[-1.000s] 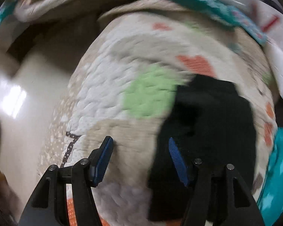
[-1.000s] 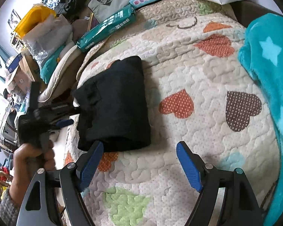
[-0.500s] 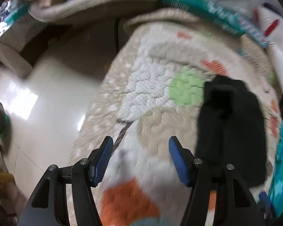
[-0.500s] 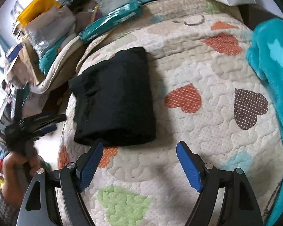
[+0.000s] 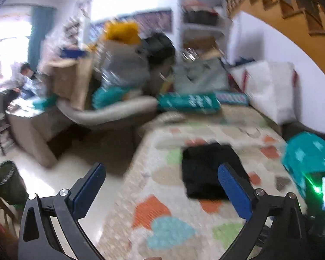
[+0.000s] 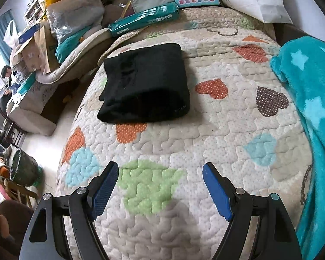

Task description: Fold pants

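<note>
— How far along are we with the black fabric pants (image 6: 144, 84)?

— We judge the folding done: they lie as a compact squared bundle on the heart-patterned quilted bedspread (image 6: 184, 143), near its floor-side edge. Nothing looks left but pulling away.

— And our claws?

— Our left claw (image 5: 161, 191) has just been opening; it gapes wide, empty, clear of the pants. Our right claw (image 6: 160, 191) hangs wide too, holding nothing, above the quilt, well short of the bundle.

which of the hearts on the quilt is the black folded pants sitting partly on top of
The orange dotted heart at the near edge of the folded pants; its top is hidden under them. The other orange heart and the brown heart lie clear to the right.
</note>
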Motion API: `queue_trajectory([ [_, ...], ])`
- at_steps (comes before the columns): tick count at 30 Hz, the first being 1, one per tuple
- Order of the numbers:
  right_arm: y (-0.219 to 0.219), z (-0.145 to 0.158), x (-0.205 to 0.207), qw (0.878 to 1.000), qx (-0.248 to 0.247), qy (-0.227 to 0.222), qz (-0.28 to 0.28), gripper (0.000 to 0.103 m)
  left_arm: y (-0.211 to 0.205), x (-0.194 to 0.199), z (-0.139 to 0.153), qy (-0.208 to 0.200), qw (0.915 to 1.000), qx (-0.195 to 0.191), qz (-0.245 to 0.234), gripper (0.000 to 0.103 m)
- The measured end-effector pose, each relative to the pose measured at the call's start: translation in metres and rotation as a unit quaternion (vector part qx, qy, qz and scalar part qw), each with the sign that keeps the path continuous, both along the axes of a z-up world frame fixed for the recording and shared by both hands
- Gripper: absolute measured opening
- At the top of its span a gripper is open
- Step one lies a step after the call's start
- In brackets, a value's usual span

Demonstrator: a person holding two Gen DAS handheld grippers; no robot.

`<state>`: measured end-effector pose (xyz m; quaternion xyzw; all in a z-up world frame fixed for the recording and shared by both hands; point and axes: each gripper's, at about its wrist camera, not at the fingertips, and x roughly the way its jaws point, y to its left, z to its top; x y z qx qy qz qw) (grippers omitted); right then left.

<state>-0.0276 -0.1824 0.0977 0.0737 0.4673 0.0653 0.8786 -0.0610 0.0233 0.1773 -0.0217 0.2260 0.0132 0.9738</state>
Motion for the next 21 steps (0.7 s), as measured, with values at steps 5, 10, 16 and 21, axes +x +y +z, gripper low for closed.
queue_trajectory([
  [5, 0.013, 0.007, -0.008, 0.999, -0.019, -0.021, 0.022, 0.084, -0.006, 0.01, -0.013, 0.074, 0.9972, 0.0, 0.008, 0.103],
  [10, 0.019, 0.004, -0.008, 0.999, -0.024, -0.021, 0.028, 0.084, -0.015, 0.013, -0.025, 0.106, 0.9941, 0.019, 0.007, 0.103],
  [16, 0.02, 0.001, -0.006, 0.999, -0.034, -0.021, 0.023, 0.084, -0.015, 0.017, -0.044, 0.15, 0.9887, 0.007, 0.003, 0.103],
  [21, 0.021, -0.003, -0.005, 0.999, -0.04, -0.018, 0.024, 0.084, -0.016, 0.017, -0.05, 0.155, 0.9877, 0.016, 0.006, 0.103],
])
